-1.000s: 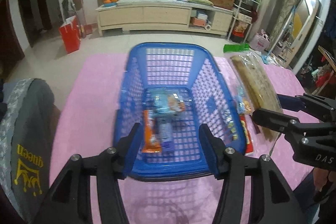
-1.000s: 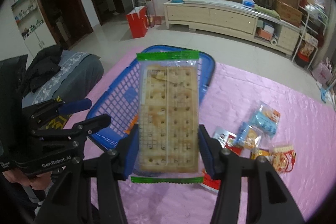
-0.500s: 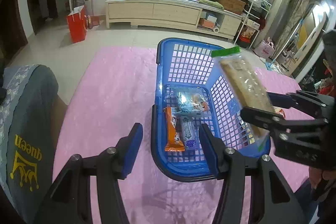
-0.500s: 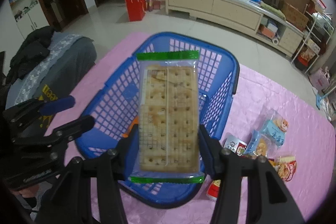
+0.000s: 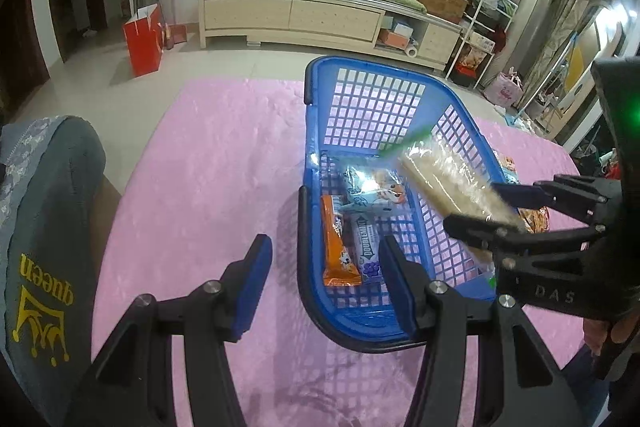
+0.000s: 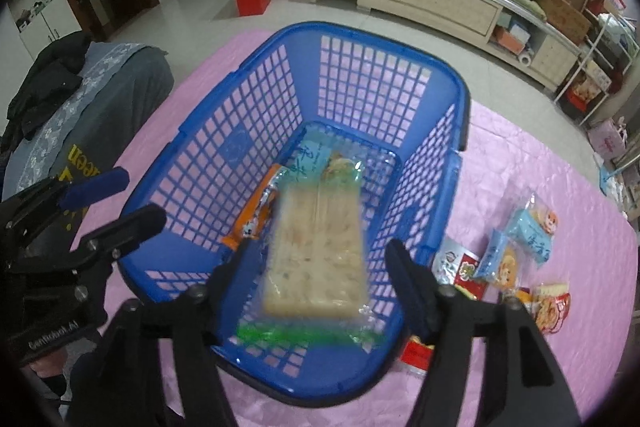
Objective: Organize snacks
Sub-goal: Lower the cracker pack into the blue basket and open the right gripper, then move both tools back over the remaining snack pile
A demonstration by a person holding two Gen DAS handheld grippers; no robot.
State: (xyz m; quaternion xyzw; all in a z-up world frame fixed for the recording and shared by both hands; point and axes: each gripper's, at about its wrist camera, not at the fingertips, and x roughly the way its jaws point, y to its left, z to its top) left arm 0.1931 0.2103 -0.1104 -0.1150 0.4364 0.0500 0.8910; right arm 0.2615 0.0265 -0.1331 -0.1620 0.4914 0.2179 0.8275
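A blue mesh basket (image 5: 316, 131) (image 6: 280, 67) stands on the pink cloth. It holds an orange bar (image 5: 338, 243), a purple gum pack (image 5: 368, 247) and a light blue packet (image 5: 372, 189). My right gripper (image 6: 320, 259) is open above the basket's near end. The long cracker pack (image 6: 316, 255) with green ends is blurred between its spread fingers and no longer pinched; it also shows in the left wrist view (image 5: 452, 187). My left gripper (image 5: 324, 259) is open and empty, straddling the basket's near left corner.
Several loose snack packets (image 6: 508, 255) lie on the pink cloth (image 5: 200, 187) right of the basket. A grey cushion with "queen" print (image 5: 40, 247) sits at the left edge. A cabinet and a red bag stand beyond on the floor.
My right gripper moved over the basket and opened, letting go of the cracker pack, which is dropping into the basket. My left gripper shifted left to the basket's corner.
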